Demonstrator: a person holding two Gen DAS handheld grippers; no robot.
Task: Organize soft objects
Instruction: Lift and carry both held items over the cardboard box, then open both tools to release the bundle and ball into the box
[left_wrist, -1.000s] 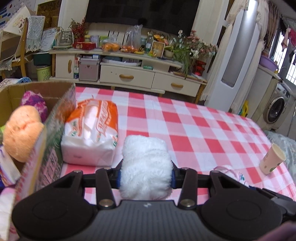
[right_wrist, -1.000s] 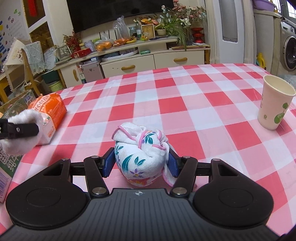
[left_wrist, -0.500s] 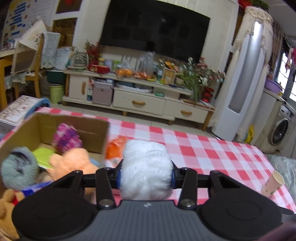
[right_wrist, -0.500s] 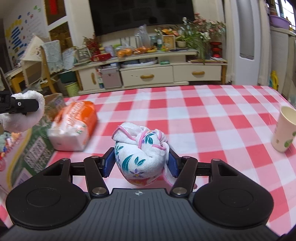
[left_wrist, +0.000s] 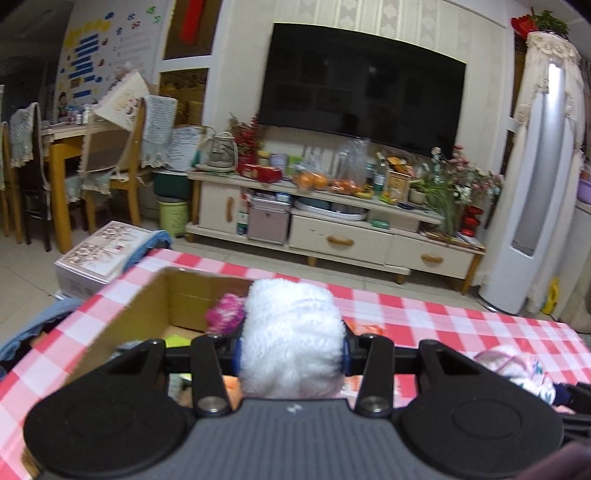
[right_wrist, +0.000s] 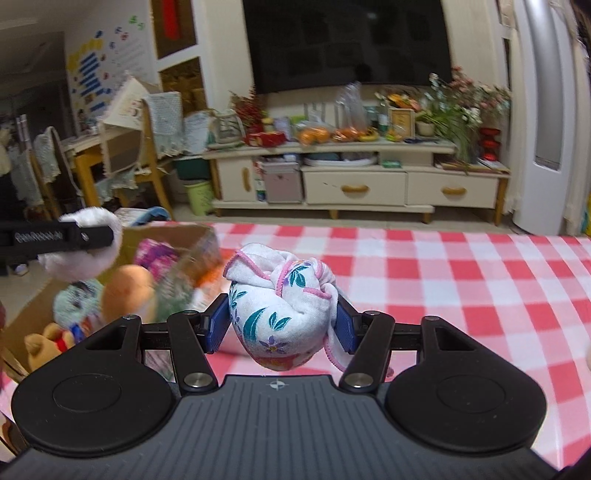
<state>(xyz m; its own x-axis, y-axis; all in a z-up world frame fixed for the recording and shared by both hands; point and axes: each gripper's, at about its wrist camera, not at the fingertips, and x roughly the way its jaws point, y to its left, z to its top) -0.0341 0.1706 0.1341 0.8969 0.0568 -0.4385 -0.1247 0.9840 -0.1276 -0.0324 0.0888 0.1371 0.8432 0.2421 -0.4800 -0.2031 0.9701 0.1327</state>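
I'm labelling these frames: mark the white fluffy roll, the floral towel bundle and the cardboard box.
white fluffy roll (left_wrist: 291, 332), left wrist view, middle of its fluffy front.
floral towel bundle (right_wrist: 280, 314), right wrist view, centre of the printed cloth.
cardboard box (left_wrist: 147, 314), left wrist view, bare inner wall.

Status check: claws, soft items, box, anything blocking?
Left claw shut on white roll, at box. Right claw shut on floral bundle, over table. Box part full; nothing blocking.
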